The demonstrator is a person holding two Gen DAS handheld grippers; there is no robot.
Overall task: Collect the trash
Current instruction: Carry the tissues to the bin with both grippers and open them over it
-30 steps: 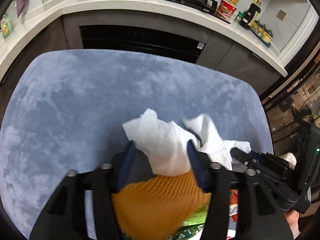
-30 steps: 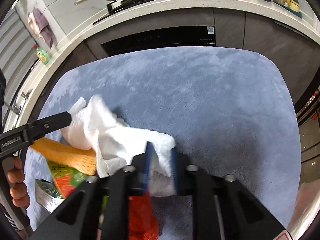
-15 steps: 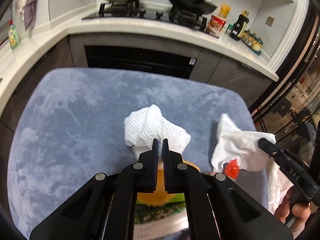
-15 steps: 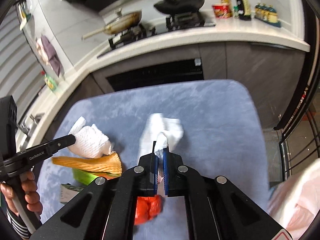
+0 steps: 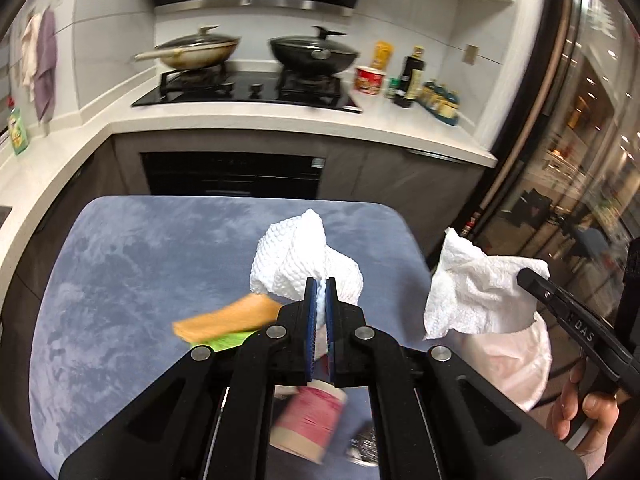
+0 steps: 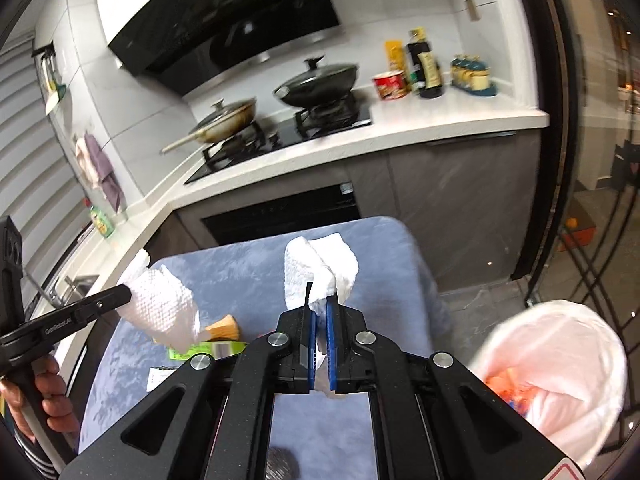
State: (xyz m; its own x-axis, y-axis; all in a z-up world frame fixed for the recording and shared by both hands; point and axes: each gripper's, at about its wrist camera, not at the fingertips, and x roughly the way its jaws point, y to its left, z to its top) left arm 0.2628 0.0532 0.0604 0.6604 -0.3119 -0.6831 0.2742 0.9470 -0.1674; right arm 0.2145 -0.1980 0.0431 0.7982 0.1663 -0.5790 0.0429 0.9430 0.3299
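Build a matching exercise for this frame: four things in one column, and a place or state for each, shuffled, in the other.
Things
1. left gripper
2. bin with the white liner
3. orange cloth
4. black lidded wok

Places or states
A. lying on the blue table
B. shut on a crumpled paper towel, lifted clear of the table
C. on the stove burner
D. off the table's right edge, holding orange scraps

Pairs: 1-B, 2-D, 3-A, 4-C
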